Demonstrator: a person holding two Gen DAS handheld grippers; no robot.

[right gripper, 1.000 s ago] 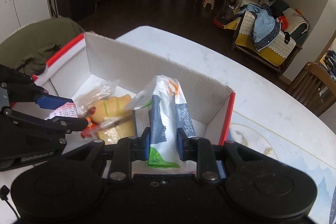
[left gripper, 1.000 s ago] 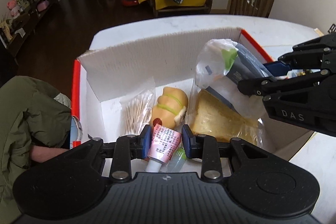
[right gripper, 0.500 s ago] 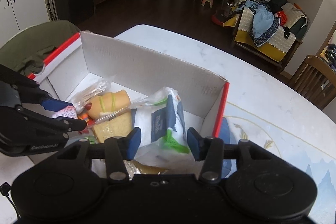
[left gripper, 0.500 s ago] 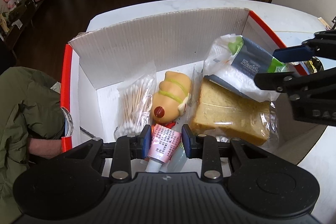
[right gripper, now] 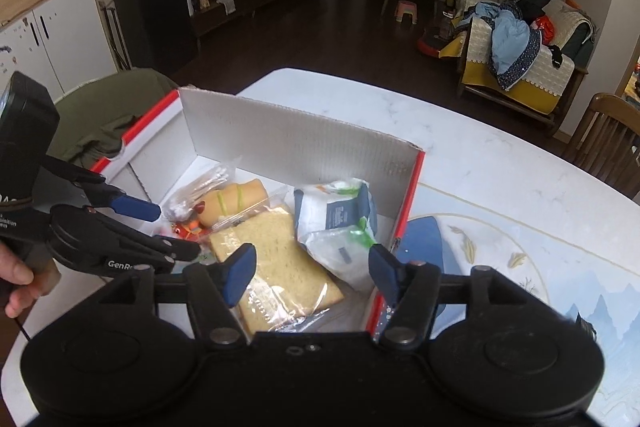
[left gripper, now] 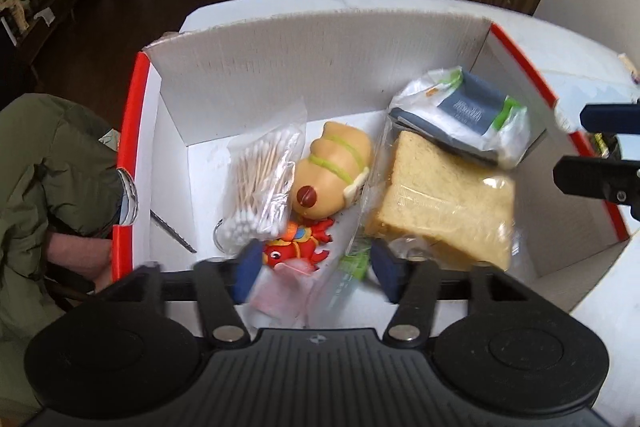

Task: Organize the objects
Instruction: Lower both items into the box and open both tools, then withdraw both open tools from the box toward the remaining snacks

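Your left gripper (left gripper: 314, 267) just spread its jaws — the pink-labelled tube (left gripper: 280, 301) lies loose and blurred between them, at 6 o'clock in the white cardboard box with red edges (left gripper: 320, 75). Your right gripper (right gripper: 312, 273) has been opening too, empty over the bagged bread slice (right gripper: 276, 263), the blue-and-white plastic packet (right gripper: 340, 223) at 1 o'clock.

A dark wood floor (right gripper: 320, 27) fills the upper centre, with white cabinets (right gripper: 56, 39) at far left, a draped sofa (right gripper: 520, 67) at upper right, and a wooden chair (right gripper: 608, 139) at the right edge.
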